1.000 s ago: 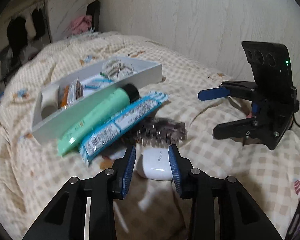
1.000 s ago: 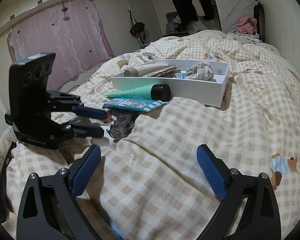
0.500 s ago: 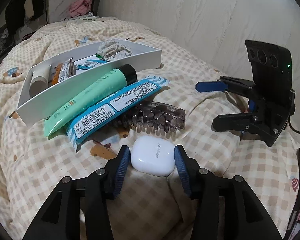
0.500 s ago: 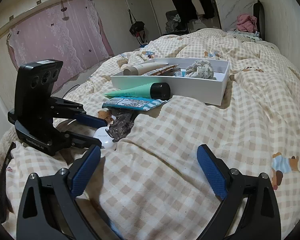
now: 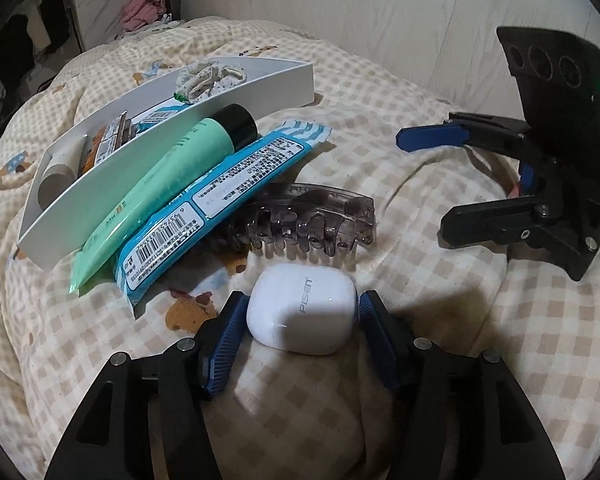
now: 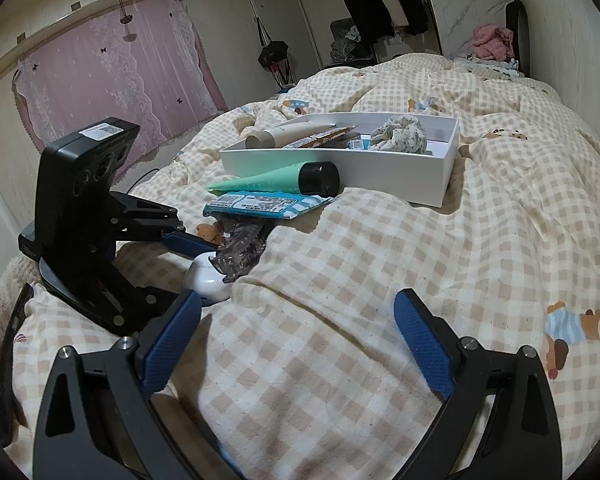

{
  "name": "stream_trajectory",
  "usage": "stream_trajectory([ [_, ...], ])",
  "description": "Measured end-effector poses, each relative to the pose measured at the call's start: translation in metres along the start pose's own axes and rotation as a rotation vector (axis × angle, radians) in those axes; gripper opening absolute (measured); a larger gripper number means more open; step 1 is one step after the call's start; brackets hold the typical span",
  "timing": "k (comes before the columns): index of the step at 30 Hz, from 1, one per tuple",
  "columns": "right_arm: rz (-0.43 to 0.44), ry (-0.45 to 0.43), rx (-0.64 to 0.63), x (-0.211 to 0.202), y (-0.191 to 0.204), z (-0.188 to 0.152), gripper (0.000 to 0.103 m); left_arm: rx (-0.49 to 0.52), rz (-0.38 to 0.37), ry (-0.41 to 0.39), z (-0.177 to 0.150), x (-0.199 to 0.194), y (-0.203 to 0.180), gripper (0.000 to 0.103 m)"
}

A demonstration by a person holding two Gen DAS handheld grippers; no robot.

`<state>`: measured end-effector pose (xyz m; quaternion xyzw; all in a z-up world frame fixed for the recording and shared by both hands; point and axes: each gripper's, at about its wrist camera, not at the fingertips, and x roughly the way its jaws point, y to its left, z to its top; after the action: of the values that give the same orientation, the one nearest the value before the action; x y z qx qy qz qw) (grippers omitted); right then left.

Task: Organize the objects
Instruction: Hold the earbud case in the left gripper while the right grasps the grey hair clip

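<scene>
White case [image 5: 302, 308], white tray [image 5: 148, 160], mint-green tube [image 5: 172, 172] with black cap, blue packet [image 5: 220, 192], smoky hair clip [image 5: 312, 216], beige-checked bedspread [image 6: 380, 280].

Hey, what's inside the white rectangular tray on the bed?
The white tray holds a cream tube, a patterned fabric scrunchie, and flat orange and blue packets. Whatever lies beneath them or behind the near wall is hidden.

We see our left gripper [image 5: 302, 334] as black angular arms with silver screws and ribbed blue pads. Our right gripper [image 6: 296, 344] matches it, with what may be a green light behind its camera block.
</scene>
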<state>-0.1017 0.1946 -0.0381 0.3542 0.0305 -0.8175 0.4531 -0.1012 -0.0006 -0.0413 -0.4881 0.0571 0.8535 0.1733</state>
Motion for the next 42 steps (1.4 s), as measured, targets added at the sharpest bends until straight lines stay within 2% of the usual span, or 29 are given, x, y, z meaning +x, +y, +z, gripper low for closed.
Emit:
stream_trajectory([
  [4,0.0,0.0,0.0,0.0,0.0,0.0,0.097,-0.009,-0.01,0.002,0.002,0.003,0.002,0.058],
  [6,0.0,0.001,0.0,0.0,0.0,0.0,0.097,-0.017,-0.025,-0.001,0.001,0.004,0.004,0.051],
  [16,0.002,-0.001,0.002,0.0,-0.001,0.0,0.097,-0.027,0.013,-0.07,-0.004,-0.003,0.004,0.05],
  [20,0.002,0.0,0.002,0.0,-0.001,0.0,0.097,-0.055,0.057,-0.12,-0.009,-0.011,0.005,0.05],
  [28,0.005,0.003,0.002,0.001,-0.001,-0.001,0.097,-0.053,0.13,-0.295,-0.038,-0.058,-0.005,0.05],
  [32,0.005,0.003,0.003,0.001,0.0,-0.001,0.097,-0.035,0.188,-0.329,-0.049,-0.062,-0.015,0.05],
  [35,0.006,0.003,0.004,0.001,-0.001,-0.001,0.097,-0.052,0.265,-0.355,-0.054,-0.07,-0.019,0.05],
  [42,0.008,0.003,0.005,0.001,-0.001,-0.001,0.097,-0.064,0.248,-0.368,-0.057,-0.068,-0.021,0.05],
])
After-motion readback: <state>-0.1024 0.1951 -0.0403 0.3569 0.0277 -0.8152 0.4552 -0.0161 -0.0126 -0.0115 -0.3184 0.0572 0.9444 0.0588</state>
